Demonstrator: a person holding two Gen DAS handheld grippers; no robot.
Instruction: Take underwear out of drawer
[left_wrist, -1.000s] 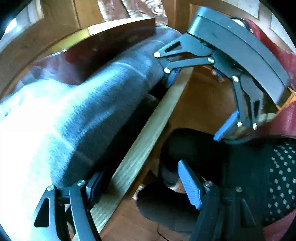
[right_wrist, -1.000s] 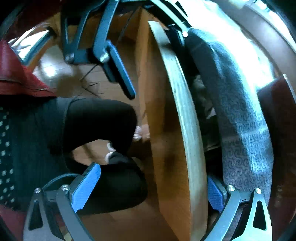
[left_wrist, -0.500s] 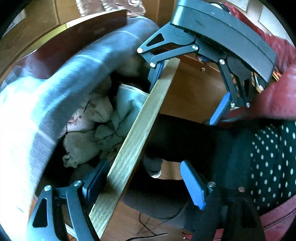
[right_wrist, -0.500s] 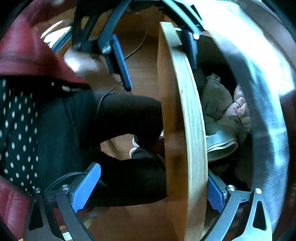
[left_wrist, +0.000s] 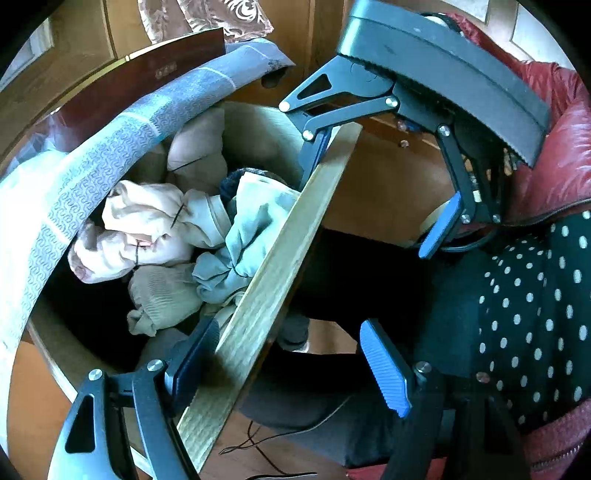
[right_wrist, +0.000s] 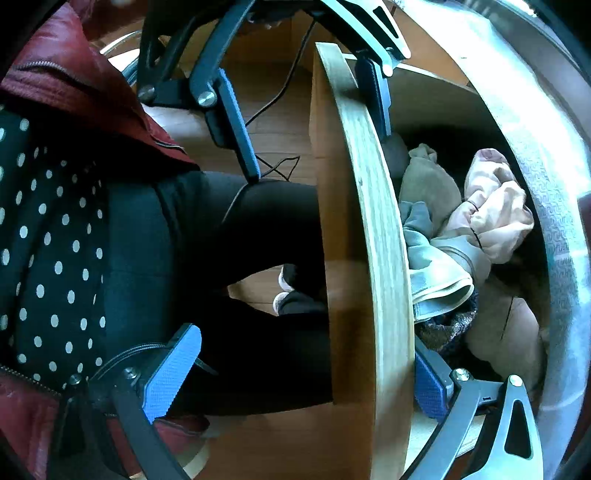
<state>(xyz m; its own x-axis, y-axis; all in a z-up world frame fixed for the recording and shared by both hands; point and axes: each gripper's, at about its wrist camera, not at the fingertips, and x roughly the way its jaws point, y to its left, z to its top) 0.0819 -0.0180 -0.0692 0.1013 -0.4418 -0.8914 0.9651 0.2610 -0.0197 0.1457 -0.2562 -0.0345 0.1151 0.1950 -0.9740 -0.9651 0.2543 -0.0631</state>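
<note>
The right gripper (right_wrist: 299, 376) stood wide apart across the drawer front (right_wrist: 373, 236), one blue pad (right_wrist: 171, 373) outside it and the other (right_wrist: 428, 384) inside, against the board's inner face. At the top, the left gripper (right_wrist: 306, 96) straddled the same board. Inside the drawer lay bundled underwear: a pale blue-grey piece (right_wrist: 428, 258) against the front and a pink one (right_wrist: 498, 206) beside it. A person's polka-dot top (right_wrist: 48, 236) filled the left side.

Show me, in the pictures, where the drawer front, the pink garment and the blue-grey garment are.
drawer front (left_wrist: 280, 266): left wrist view, top edge of the board.
pink garment (left_wrist: 144, 225): left wrist view, its crumpled middle.
blue-grey garment (left_wrist: 255, 225): left wrist view, upper fold beside the board.
</note>
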